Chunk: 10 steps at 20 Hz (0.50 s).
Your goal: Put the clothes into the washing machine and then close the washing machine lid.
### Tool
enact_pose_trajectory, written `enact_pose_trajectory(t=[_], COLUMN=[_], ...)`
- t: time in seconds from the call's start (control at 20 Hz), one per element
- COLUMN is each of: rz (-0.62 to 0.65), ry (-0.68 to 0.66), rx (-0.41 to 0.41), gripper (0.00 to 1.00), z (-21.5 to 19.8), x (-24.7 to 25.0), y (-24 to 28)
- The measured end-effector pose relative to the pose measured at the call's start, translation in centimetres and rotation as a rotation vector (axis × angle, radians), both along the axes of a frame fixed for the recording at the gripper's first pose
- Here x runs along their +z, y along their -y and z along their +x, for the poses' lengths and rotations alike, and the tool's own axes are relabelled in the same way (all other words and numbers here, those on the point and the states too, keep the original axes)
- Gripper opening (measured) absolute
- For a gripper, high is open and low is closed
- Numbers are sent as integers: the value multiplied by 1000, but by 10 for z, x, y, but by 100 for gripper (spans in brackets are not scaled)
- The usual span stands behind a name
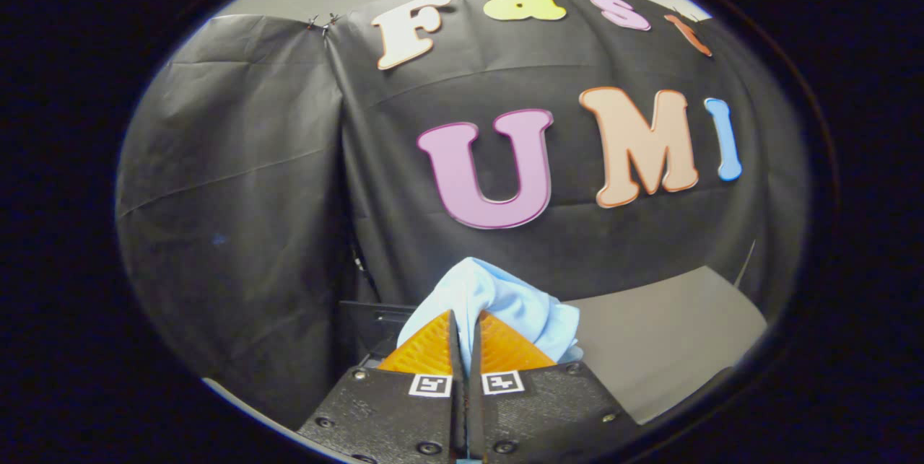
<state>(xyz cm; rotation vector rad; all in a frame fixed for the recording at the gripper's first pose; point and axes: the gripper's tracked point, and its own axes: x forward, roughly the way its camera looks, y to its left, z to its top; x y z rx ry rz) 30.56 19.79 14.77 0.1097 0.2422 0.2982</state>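
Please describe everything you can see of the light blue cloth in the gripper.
The light blue cloth looks like soft, thin fabric, bunched into loose folds. It is pinched between the two fingers of the gripper, which are closed on it with almost no gap. It bulges up and ahead of the fingertips and spills to the right. It hangs lifted in front of the black cloth wall. Its full shape cannot be told.
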Motion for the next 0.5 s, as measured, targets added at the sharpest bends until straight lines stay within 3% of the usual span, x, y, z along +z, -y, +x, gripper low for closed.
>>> enact_pose_trajectory(t=[0.3,0.5], rz=[-49,-69], ry=[-50,-38], rx=[79,39], gripper=[1,1], z=[4,9], x=[-53,-80], y=[-82,-97])
